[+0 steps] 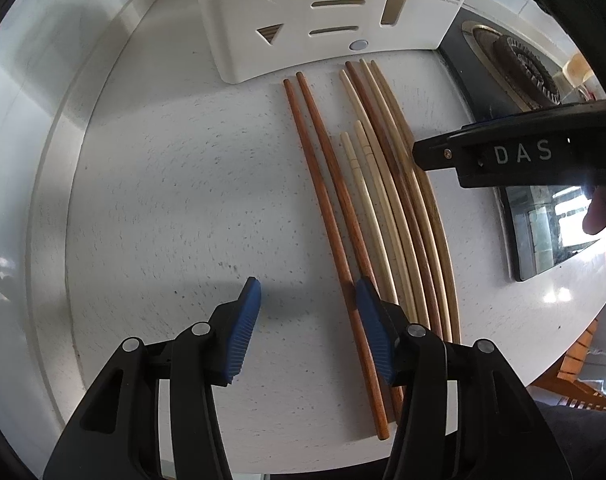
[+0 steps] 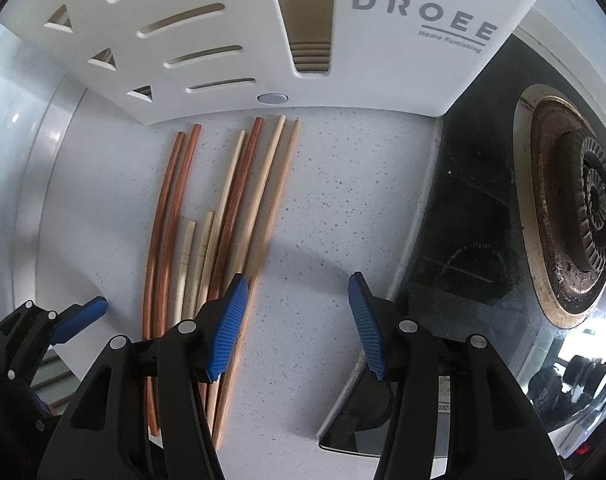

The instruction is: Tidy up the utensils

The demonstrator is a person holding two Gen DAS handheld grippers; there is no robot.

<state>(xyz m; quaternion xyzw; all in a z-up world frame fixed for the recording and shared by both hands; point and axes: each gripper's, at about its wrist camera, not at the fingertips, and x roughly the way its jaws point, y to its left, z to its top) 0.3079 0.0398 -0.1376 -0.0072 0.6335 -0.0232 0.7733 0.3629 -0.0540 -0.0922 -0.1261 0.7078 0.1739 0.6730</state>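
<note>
On the speckled white counter [image 1: 163, 200] in the left wrist view, the chopsticks [image 1: 367, 208] lie side by side, long axes running from the near edge toward the white DROEE holder [image 1: 303, 20], ends just short of its base. A black stove [image 1: 523, 92] lies to the right. The left gripper [image 1: 307, 304] stands partly open, nothing between its pads; its right pad overlaps the reddish pair.

From the right wrist view, the same bundle [image 2: 223, 208] points at the holder [image 2: 343, 60]. The right gripper [image 2: 299, 296], partly open and empty, has its left pad over the bundle's right edge, the stove [image 2: 563, 200] beyond
</note>
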